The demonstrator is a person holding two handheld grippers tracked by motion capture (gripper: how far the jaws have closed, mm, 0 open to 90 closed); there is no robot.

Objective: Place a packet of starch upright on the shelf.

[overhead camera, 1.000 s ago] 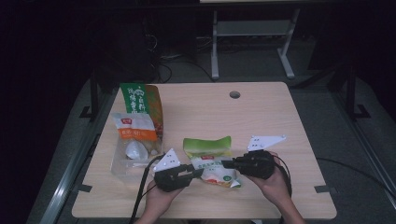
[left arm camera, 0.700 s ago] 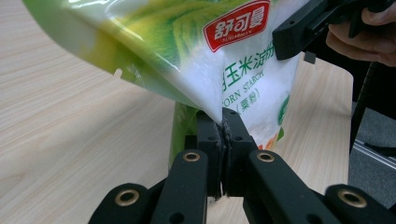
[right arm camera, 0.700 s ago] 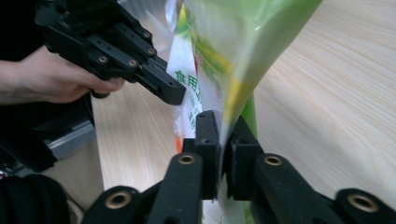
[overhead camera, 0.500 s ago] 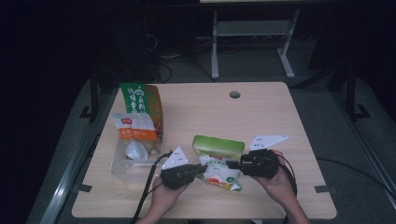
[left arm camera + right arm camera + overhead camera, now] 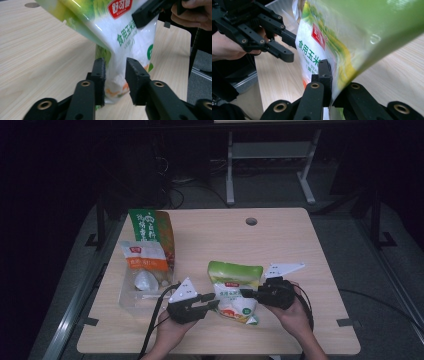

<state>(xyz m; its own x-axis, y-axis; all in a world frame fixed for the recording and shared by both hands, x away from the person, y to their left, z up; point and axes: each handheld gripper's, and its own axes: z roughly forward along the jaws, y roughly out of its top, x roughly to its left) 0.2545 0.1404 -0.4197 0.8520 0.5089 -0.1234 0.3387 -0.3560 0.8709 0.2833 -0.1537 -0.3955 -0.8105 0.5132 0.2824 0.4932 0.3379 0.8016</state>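
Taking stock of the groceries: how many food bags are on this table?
3: starch bag pinched by the right gripper; tall green bag at left; orange-labelled bag in the clear bin. More may be hidden there.

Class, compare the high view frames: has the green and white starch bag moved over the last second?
Yes. The starch bag has been tipped up from lying flat: its green top now stands farther up the table toward the round hole, while the right gripper holds it.

Dim lab: bare desk, cables
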